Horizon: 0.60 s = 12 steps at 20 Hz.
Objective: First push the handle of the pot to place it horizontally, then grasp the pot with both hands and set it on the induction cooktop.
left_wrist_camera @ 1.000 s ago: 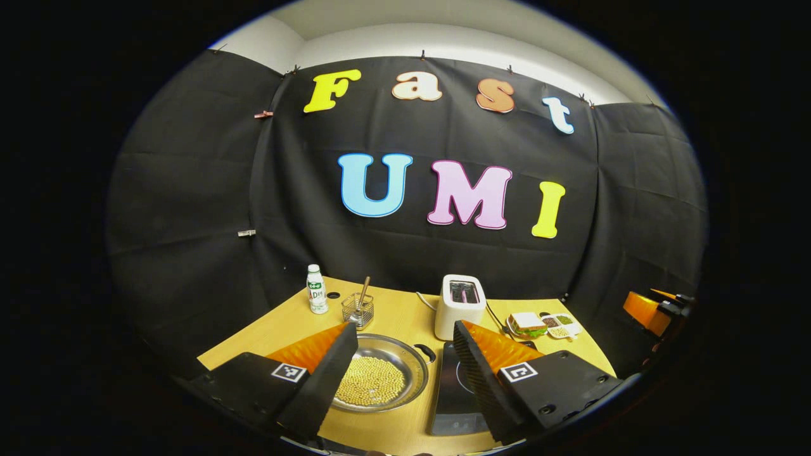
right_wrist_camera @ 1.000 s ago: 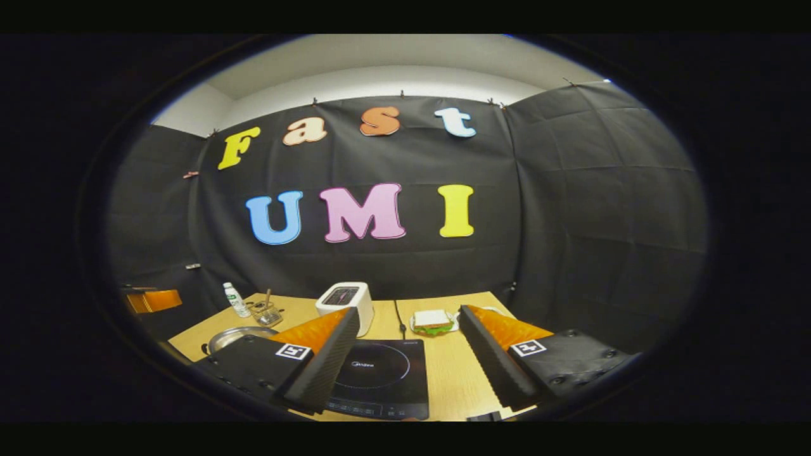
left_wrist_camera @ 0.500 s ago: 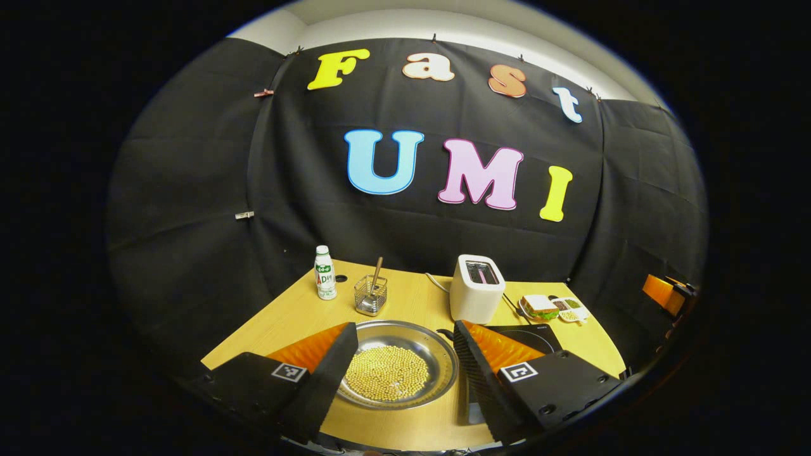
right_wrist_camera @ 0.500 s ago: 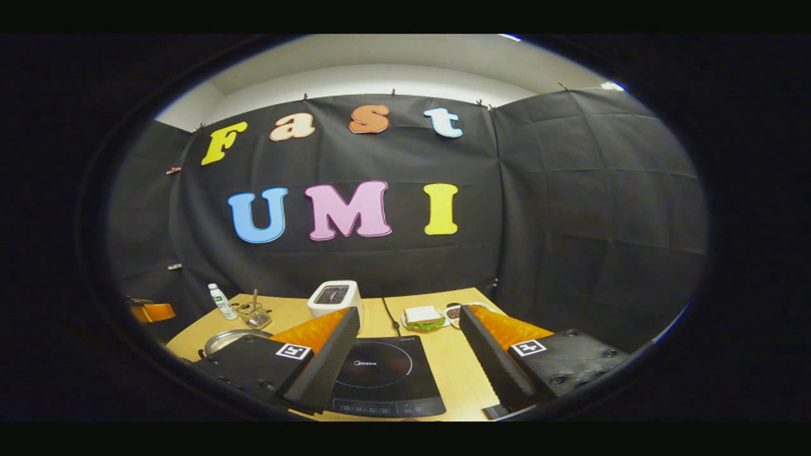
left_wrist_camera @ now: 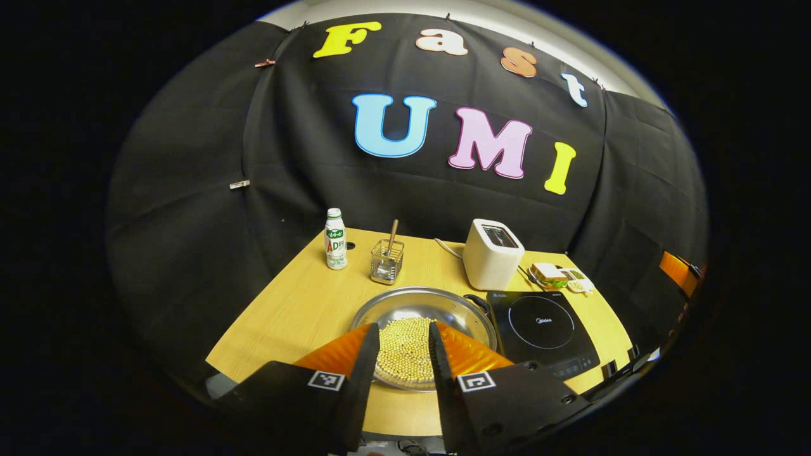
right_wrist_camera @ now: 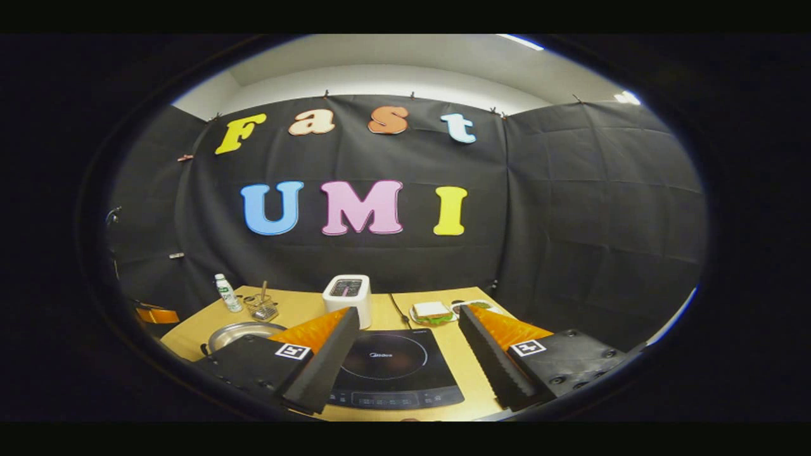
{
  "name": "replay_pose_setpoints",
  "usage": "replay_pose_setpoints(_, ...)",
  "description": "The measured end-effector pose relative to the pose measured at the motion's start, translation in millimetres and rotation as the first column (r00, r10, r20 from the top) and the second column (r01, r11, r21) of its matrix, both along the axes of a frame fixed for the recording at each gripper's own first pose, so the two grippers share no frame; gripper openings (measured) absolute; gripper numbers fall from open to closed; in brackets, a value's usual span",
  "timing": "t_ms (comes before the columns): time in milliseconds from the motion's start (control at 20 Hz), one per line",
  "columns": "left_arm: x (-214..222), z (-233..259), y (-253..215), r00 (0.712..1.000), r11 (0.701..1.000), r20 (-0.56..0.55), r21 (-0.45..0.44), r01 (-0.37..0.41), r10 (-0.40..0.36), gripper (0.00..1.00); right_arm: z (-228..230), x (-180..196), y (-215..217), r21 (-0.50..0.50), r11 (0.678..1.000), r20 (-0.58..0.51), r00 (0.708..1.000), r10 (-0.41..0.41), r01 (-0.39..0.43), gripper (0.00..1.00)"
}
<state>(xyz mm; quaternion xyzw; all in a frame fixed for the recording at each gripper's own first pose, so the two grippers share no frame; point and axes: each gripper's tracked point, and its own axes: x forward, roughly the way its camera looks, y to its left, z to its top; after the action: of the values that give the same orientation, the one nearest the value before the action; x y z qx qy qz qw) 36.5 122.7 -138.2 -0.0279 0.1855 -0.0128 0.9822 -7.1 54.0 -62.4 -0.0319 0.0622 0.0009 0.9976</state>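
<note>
A shallow steel pot [left_wrist_camera: 405,303] holding yellow beans sits on the wooden table [left_wrist_camera: 298,310], its small black handle [left_wrist_camera: 476,300] pointing toward the black induction cooktop [left_wrist_camera: 542,326] to its right. My left gripper [left_wrist_camera: 403,328] hovers over the pot's near rim, fingers drawn close but still apart, with nothing between them. My right gripper [right_wrist_camera: 405,320] is open above the cooktop [right_wrist_camera: 393,367], and the pot [right_wrist_camera: 244,332] lies to its left, partly hidden by a finger.
Behind the pot stand a small bottle [left_wrist_camera: 335,239] and a wire basket [left_wrist_camera: 386,261] with a utensil. A white toaster [left_wrist_camera: 493,254] and a plate with a sandwich [left_wrist_camera: 549,273] sit behind the cooktop. The other gripper's orange part [left_wrist_camera: 679,271] shows far right.
The left gripper has risen and tilted down over the pot, and its fingers have closed to a narrow gap. The right gripper has shifted only slightly and stays wide open.
</note>
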Motion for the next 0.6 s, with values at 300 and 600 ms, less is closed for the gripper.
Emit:
replay_pose_setpoints(300, -3, -38, 23, 0.996, 0.999, -0.087, -0.045, 0.029, -0.033, 0.36, -6, -19, 17, -0.029, 0.999, -0.001, 1.000, 0.021, -0.021, 0.97)
replay_pose_setpoints(600, -12, -87, 37, 0.975, 0.990, -0.213, -0.137, 0.030, -0.059, 0.10, -18, -30, 20, -0.034, 0.999, -0.039, 0.999, -0.001, 0.000, 0.98)
